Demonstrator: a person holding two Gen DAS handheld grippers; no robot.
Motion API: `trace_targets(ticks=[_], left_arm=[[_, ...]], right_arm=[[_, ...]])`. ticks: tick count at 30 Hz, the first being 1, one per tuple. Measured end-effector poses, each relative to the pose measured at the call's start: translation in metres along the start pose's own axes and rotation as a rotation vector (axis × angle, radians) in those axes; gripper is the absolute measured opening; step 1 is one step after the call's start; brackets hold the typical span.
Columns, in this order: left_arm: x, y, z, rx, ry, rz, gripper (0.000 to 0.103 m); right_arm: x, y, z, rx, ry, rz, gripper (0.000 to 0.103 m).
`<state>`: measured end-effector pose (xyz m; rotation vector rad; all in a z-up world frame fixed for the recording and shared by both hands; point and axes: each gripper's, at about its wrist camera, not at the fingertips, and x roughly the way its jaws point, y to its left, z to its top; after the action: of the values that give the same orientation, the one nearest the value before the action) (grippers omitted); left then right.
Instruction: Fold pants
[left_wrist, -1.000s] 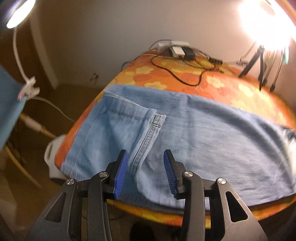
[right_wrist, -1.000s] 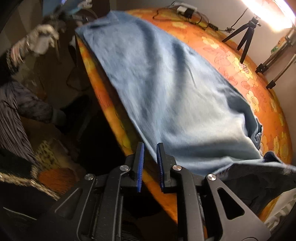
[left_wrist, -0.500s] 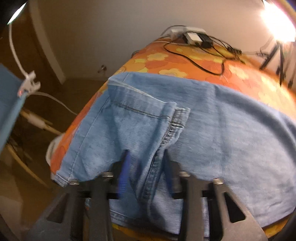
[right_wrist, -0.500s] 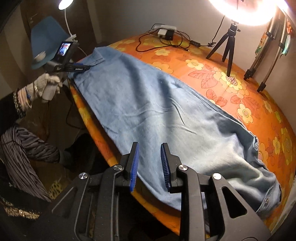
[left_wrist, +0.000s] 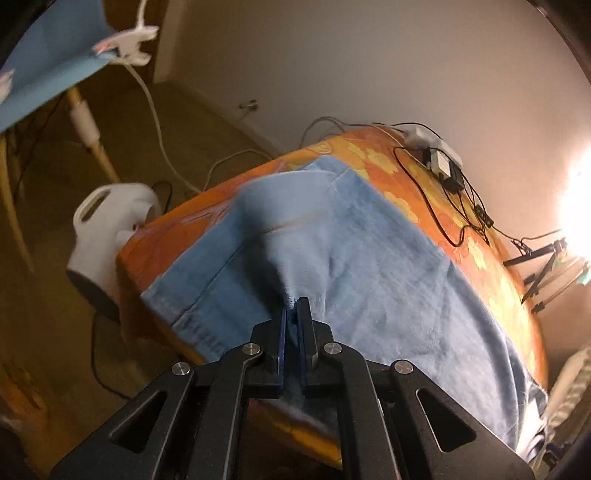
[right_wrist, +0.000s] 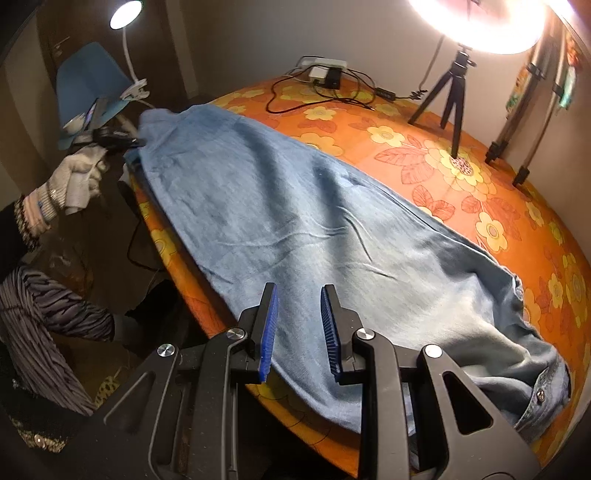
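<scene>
left gripper (left_wrist: 294, 314): clamped on raised fold near pants (right_wrist: 295, 221) hem, far left | right gripper (right_wrist: 298, 310): parted, over pants' near edge, nothing between pads

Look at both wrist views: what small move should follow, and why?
Probably lift the left gripper and carry the hem toward the waistband. It has just closed, pinching a ridge of the light blue denim pants at the leg end, while the right gripper hovers open over flat cloth on the orange flowered tablecloth.
</scene>
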<state>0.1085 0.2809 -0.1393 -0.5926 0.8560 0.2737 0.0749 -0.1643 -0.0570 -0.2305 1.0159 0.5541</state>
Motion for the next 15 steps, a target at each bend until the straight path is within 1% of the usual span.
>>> trace_targets(ticks=[2,4,6,8,11,12,13,14,15], left_arm=[[0.000,0.002,-0.005,-0.005,0.002,0.008,0.004],[0.002,0.005,-0.008,-0.017,0.004,0.019,0.004],[0.001,0.008,-0.011,-0.032,0.008,0.032,0.004],[-0.001,0.003,-0.012,0.000,0.000,0.060,0.004],[-0.008,-0.005,-0.010,0.074,-0.035,0.109,0.004],[-0.009,-0.007,-0.009,0.083,-0.040,0.126,0.008],[-0.009,-0.007,-0.008,0.086,-0.039,0.147,0.008],[-0.008,-0.004,-0.007,0.079,-0.031,0.161,0.008],[-0.008,-0.002,-0.005,0.073,-0.029,0.174,0.008]], right_arm=[[-0.001,-0.004,-0.002,0.016,-0.006,-0.016,0.025],[-0.003,-0.011,-0.005,0.035,-0.014,-0.050,0.025],[-0.010,-0.025,-0.009,0.081,-0.026,-0.096,0.025],[-0.018,-0.042,-0.014,0.142,-0.037,-0.134,0.025],[-0.038,-0.085,-0.029,0.294,-0.073,-0.209,0.026],[-0.046,-0.099,-0.036,0.344,-0.084,-0.236,0.035],[-0.055,-0.114,-0.045,0.402,-0.098,-0.271,0.049],[-0.061,-0.124,-0.050,0.440,-0.109,-0.295,0.053],[-0.073,-0.141,-0.061,0.500,-0.127,-0.327,0.055]])
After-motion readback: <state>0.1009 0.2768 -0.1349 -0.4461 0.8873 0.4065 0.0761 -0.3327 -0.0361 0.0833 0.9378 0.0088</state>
